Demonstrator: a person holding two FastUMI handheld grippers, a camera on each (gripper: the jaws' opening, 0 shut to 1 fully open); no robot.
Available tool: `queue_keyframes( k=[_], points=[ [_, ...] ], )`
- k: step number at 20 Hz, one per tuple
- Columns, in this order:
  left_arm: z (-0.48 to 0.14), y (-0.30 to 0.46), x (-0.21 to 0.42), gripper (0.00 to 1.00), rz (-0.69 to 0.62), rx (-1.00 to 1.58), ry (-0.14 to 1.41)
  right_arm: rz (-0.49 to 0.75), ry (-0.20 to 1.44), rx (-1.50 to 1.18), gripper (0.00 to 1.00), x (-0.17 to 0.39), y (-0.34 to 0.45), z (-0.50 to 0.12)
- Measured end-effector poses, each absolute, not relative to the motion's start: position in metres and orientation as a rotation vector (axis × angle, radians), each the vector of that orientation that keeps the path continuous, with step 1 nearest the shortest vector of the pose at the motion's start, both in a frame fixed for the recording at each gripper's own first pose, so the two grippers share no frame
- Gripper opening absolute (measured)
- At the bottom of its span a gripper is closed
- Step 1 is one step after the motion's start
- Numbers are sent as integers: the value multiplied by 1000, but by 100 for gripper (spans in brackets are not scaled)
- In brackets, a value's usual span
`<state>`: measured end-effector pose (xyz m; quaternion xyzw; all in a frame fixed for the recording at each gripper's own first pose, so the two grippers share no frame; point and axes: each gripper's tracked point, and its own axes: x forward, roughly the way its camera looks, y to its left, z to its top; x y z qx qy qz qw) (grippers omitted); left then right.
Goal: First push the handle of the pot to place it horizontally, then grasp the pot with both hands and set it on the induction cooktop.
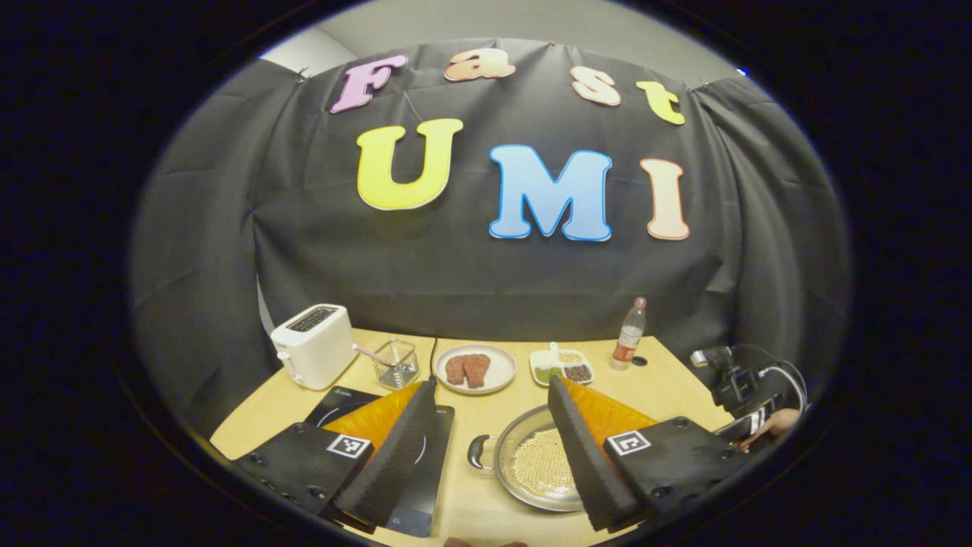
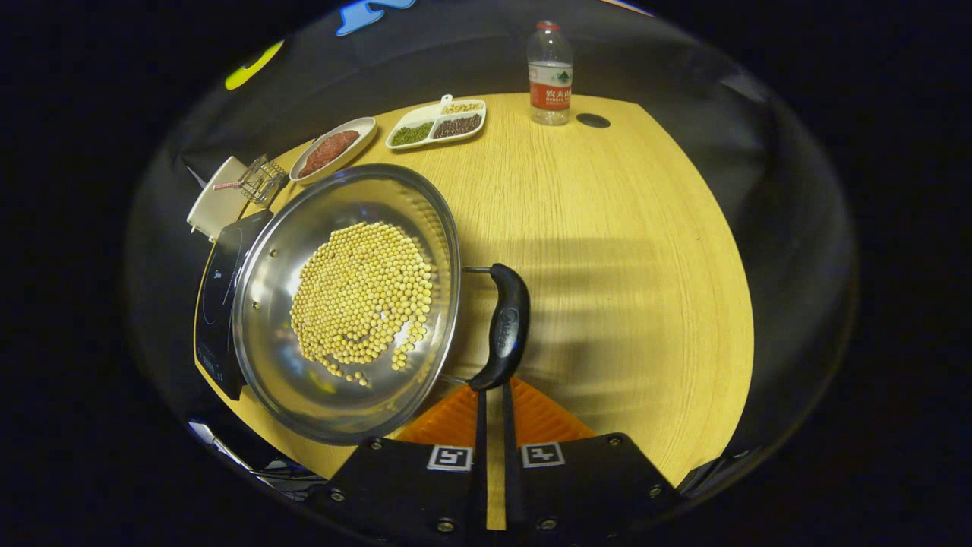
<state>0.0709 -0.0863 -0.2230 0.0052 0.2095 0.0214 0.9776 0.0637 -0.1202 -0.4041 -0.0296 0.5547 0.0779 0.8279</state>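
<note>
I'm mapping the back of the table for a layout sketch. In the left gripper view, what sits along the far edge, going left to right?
Toaster → wire basket → plate of meat → divided dish → bottle.

A shallow stainless-steel pot (image 2: 345,304) sits upright on the wooden table, a round patch of pale yellow beans (image 2: 361,292) across its bottom. Its black loop handle (image 2: 503,327) sticks out at three o'clock in the right gripper view. The black induction cooktop (image 2: 220,300) lies flat just beside it at nine o'clock.
</note>
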Motion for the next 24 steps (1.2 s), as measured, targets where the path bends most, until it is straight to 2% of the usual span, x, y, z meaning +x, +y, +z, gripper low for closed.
queue_keyframes(
  k=[2,4,5,6,14,19,23,24],
  points=[
    [-236,-86,74,95,-4,-13,436,138,1134,-51,31,56,-126,-390],
    [-250,-89,77,97,-61,-35,466,109,1064,-47,84,54,-131,-370],
    [-255,-91,79,97,-89,-45,476,98,1027,-40,100,54,-131,-362],
    [-259,-90,83,95,-104,-49,483,92,988,-30,100,54,-128,-355],
    [-307,-85,109,99,-167,-35,589,77,806,40,100,91,-96,-324],
    [-364,-79,126,96,-163,-2,699,65,841,62,100,110,-89,-350],
    [-410,-69,135,99,-133,-8,801,55,897,117,100,117,-91,-373],
    [-415,-70,133,98,-140,-8,821,51,913,128,100,118,-92,-378]
  ],
)
